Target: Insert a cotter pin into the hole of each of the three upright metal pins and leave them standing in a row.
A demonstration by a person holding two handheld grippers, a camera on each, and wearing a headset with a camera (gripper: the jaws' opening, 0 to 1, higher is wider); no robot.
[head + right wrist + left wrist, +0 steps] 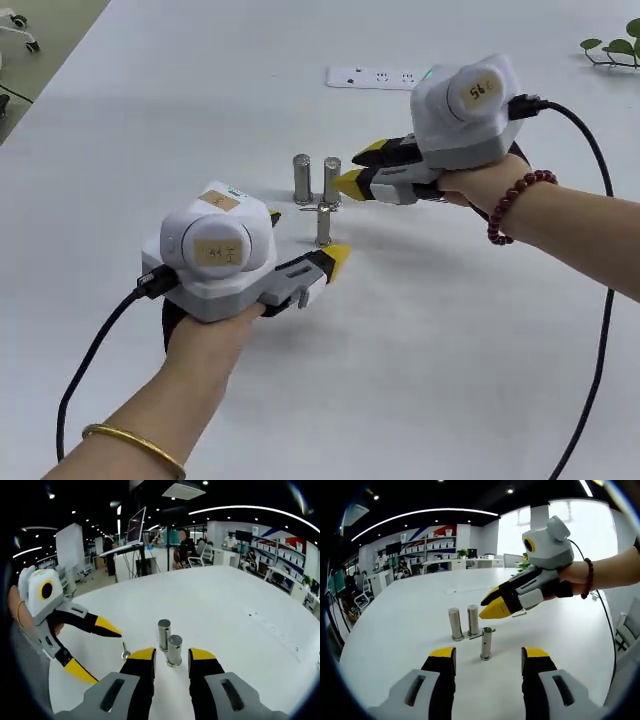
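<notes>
On the white table (450, 350): three upright metal pins, one cotter pin, two grippers.

In the head view, the rear left pin (302, 178) and rear right pin (332, 180) stand side by side. The front pin (323, 224) is just before them, and one cotter pin (309, 209) sticks out near its top. The left gripper (306, 234) is spread wide, and the right gripper (360, 168) is parted, one tip just beside the rear right pin. Neither holds anything. One power strip (375, 77) lies beyond.

In the left gripper view, all three pins stand ahead. The front pin (486, 642), with the cotter pin (475, 636) through it, faces the wide gap of the left gripper (489, 652). The right gripper (491, 602) hovers narrowly parted.

In the right gripper view, two pins line up: the rear right pin (174, 650) stands before the gap of the right gripper (172, 655), and the rear left pin (164, 634) is behind it. The left gripper (95, 647) gapes wide.
</notes>
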